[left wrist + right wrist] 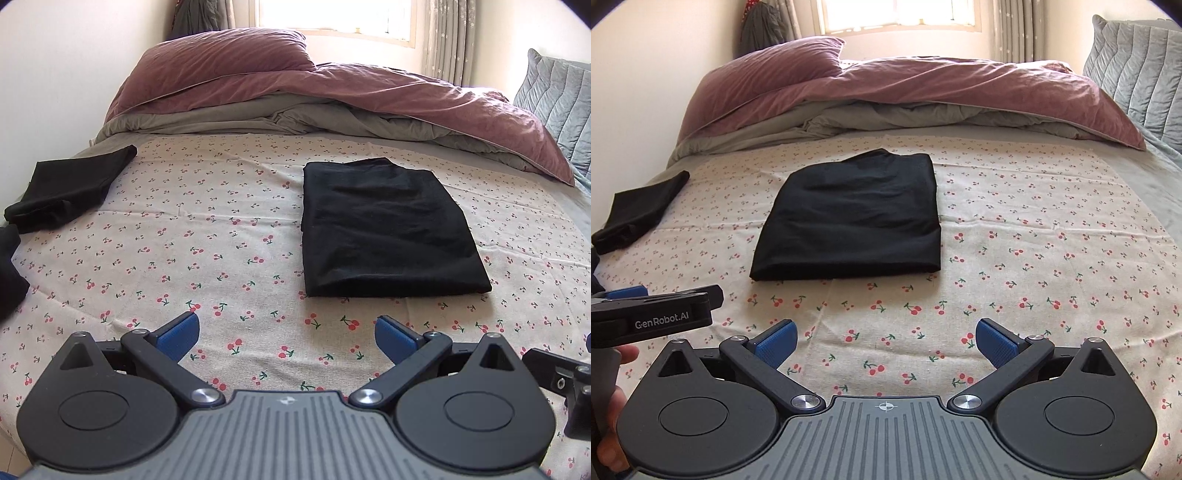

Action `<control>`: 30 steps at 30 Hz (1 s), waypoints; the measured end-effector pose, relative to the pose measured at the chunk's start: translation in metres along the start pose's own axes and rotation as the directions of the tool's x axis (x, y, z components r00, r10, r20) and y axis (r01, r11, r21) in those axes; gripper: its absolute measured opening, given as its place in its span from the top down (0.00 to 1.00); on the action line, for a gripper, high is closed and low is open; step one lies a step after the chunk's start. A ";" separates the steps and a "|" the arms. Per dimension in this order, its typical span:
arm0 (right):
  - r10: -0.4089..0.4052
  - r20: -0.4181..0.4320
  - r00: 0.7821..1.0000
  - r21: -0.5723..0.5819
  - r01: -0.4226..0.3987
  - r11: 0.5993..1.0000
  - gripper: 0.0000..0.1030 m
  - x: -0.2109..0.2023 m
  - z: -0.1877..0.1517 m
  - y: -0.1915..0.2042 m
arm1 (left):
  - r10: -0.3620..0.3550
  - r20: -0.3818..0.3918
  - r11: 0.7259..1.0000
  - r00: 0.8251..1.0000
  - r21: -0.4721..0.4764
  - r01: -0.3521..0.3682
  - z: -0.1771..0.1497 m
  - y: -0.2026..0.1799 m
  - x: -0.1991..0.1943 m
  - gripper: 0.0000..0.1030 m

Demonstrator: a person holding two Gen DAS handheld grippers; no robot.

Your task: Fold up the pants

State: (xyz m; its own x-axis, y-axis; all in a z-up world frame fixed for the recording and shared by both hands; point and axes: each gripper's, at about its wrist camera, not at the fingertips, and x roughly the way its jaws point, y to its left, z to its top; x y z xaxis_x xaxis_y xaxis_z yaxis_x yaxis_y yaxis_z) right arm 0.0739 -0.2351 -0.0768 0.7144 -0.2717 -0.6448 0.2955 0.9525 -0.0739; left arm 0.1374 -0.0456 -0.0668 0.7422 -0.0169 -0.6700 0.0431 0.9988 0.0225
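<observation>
black pants [384, 229], cherry-print sheet [221, 229] — mauve duvet [369, 92]

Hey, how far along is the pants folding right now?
Done: the black pants lie folded in a neat rectangle on the cherry-print sheet. In hand: nothing; the left tool and right tool are both open and empty. Left: perhaps the black garment at the left edge.
</observation>
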 end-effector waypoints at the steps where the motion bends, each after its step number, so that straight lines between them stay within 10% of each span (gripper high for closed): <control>1: 0.002 0.001 1.000 0.005 -0.002 1.000 0.00 0.000 0.000 -0.001 | 0.001 -0.008 1.000 1.000 -0.001 -0.001 0.000 0.000 0.001 0.00; 30: -0.031 -0.069 0.997 -0.048 0.028 0.998 0.00 0.012 -0.005 0.007 | -0.003 -0.077 1.000 0.997 0.000 0.003 0.001 0.002 0.018 0.00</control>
State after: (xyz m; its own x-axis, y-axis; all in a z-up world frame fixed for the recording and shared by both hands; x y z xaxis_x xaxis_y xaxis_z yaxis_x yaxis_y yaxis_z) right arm 0.0819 -0.2310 -0.0889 0.6596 -0.2911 -0.6930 0.2843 0.9501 -0.1285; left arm 0.1516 -0.0442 -0.0782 0.6885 -0.0164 -0.7251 0.0452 0.9988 0.0203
